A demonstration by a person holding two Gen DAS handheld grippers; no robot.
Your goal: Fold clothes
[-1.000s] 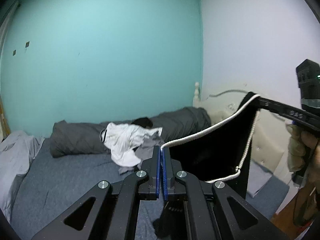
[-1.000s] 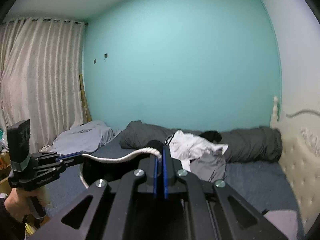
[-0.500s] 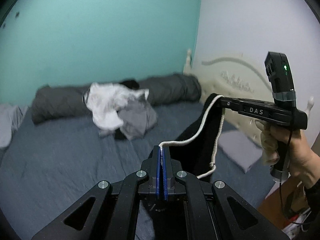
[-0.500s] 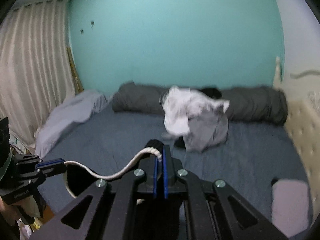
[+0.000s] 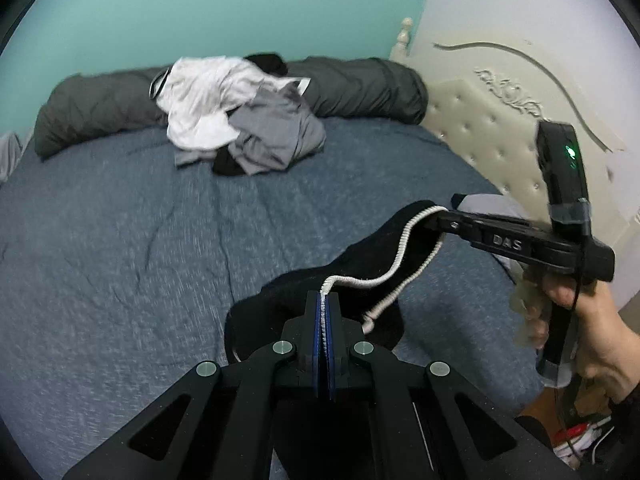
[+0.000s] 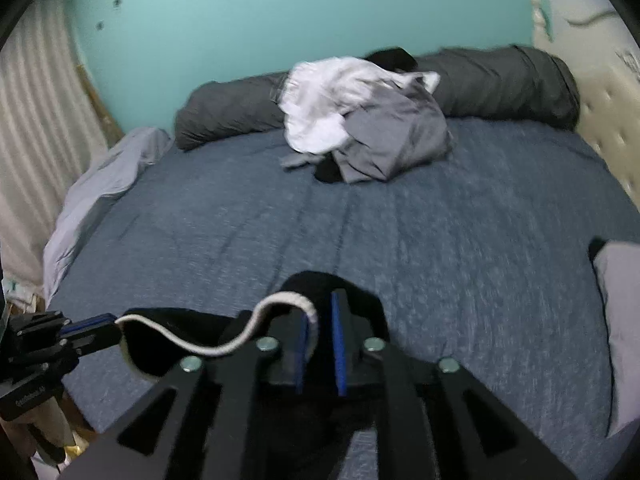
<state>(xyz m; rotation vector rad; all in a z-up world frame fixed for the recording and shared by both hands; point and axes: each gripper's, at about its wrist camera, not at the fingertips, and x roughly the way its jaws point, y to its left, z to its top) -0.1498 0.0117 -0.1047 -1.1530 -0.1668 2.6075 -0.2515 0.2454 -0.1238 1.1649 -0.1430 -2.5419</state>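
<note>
A black garment (image 5: 360, 256) with a white cord edge (image 5: 404, 236) sags low over the blue bed cover (image 5: 120, 240), slung between both grippers. My left gripper (image 5: 325, 300) is shut on the cord edge; the right wrist view shows it at the lower left (image 6: 108, 324). My right gripper (image 6: 322, 320) has its jaws opening: a gap shows between the blue pads, and the cord (image 6: 248, 328) lies against the left pad only. In the left wrist view the right gripper (image 5: 446, 216) sits at the garment's far corner, held by a hand (image 5: 592, 320).
A pile of white and grey clothes (image 5: 240, 120) lies at the far side of the bed against a dark grey rolled duvet (image 5: 360, 84). A cream tufted headboard (image 5: 480, 128) stands at right. A folded grey piece (image 6: 620, 320) lies at right, a pale sheet (image 6: 100, 184) and curtain (image 6: 36, 120) at left.
Both grippers have sunk toward the bed and tipped downward, so the garment went from hanging taut to slack. The right jaws have parted; the left stayed shut.
</note>
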